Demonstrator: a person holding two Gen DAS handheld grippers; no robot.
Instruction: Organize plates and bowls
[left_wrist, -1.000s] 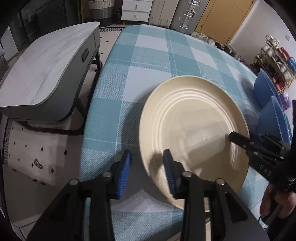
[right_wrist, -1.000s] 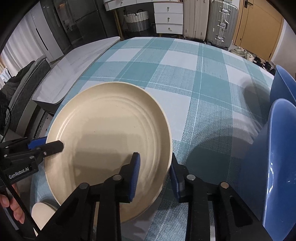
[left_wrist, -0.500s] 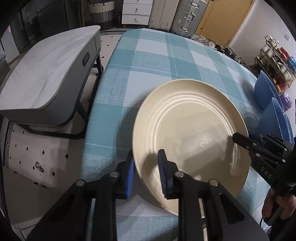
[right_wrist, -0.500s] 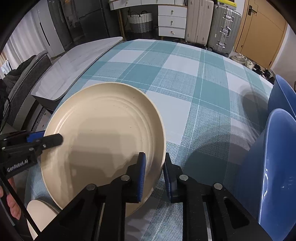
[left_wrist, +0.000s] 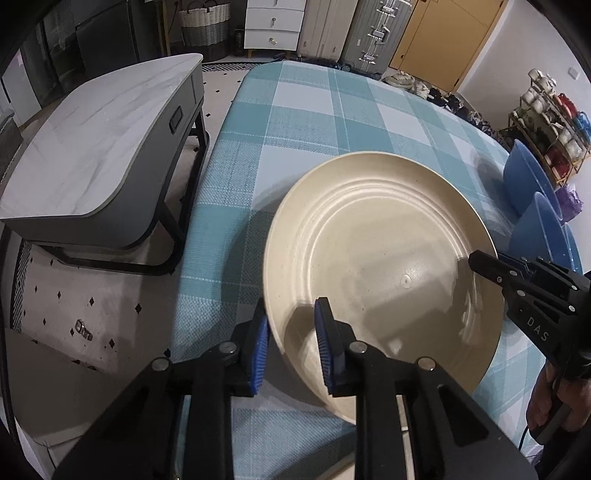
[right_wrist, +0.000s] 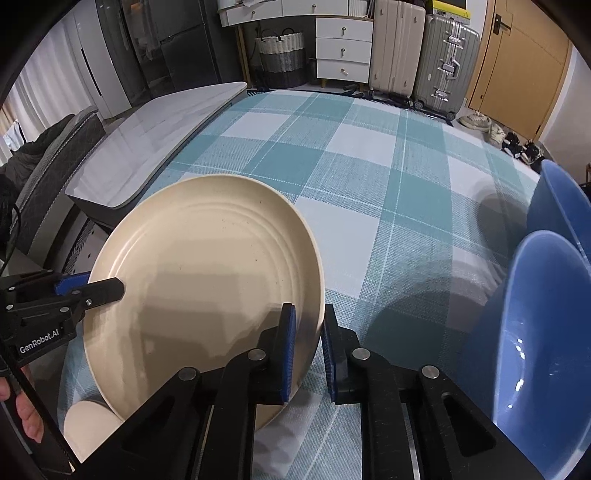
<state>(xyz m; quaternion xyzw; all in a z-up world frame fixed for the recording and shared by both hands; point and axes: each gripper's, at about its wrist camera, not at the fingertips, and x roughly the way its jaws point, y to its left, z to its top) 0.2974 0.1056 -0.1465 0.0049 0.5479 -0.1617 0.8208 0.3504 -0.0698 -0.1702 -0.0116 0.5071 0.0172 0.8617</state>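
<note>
Cream plate (left_wrist: 384, 266) lifted, tilted above the checked counter (right_wrist: 369, 177) — pinched at opposite rims: left gripper (left_wrist: 290, 345) nearly closed on its near-left edge, right gripper (right_wrist: 308, 347) on the right. Blue bowls (right_wrist: 532, 332) rightward.

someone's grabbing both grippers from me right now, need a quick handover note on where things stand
Left gripper: shut on the plate, fingers either side of its near-left rim.
Right gripper: shut on the same plate at the opposite rim.
Plate is tilted over the checked table. Two blue bowls stand to the right; a second beige dish peeks out under the plate.
Done: plate gripped by both. Left: set it in its place; bowls untouched.
</note>
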